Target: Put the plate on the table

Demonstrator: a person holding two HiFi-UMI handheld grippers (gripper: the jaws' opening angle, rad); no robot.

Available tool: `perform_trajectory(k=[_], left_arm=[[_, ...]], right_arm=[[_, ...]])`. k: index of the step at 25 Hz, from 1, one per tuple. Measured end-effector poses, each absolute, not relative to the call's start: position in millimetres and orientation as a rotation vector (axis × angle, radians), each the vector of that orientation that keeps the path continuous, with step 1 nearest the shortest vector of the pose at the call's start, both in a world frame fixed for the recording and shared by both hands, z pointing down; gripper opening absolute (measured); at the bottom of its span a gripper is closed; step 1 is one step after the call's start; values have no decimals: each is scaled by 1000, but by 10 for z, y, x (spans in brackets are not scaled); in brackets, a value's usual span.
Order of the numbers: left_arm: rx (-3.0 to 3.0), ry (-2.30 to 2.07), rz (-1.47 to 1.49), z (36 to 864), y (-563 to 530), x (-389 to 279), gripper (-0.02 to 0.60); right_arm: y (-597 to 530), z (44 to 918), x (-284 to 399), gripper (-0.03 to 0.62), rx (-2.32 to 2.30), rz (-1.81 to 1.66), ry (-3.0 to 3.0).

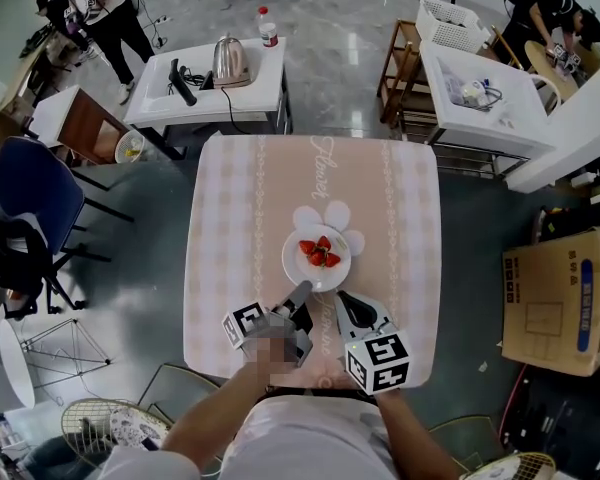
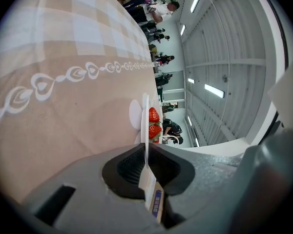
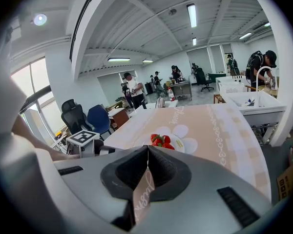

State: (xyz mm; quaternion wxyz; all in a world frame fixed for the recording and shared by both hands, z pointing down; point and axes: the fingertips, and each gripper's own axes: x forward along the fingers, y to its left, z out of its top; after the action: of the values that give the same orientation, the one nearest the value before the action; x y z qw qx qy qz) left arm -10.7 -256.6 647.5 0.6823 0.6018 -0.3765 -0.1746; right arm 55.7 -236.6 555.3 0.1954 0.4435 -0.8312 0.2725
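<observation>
A white plate (image 1: 296,269) with several strawberries (image 1: 319,252) sits over a white flower-shaped mat (image 1: 321,214) in the middle of the pink-clothed table (image 1: 230,268). My left gripper (image 1: 302,290), turned on its side, is shut on the plate's near rim. In the left gripper view the rim (image 2: 145,116) runs edge-on into the left gripper (image 2: 145,152), with the strawberries (image 2: 154,123) just beyond. My right gripper (image 1: 342,300) is next to the plate's near right edge, shut and empty. In the right gripper view the right gripper (image 3: 147,152) points at the plate (image 3: 181,143). I cannot tell whether the plate is lifted or resting.
A white side table with a kettle (image 1: 230,60) and a bottle (image 1: 268,26) stands behind. A blue chair (image 1: 35,193) is at the left. A cardboard box (image 1: 555,298) and a white bench with a basket (image 1: 450,23) are at the right. People stand at the far corners.
</observation>
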Motion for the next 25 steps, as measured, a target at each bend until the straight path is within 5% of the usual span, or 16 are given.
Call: perform_trajectory(k=[25], left_arm=[[1410, -926, -36, 6603, -2357, -134, 97]], right_arm=[[-2272, 5531, 520, 3, 1249, 772, -2331]])
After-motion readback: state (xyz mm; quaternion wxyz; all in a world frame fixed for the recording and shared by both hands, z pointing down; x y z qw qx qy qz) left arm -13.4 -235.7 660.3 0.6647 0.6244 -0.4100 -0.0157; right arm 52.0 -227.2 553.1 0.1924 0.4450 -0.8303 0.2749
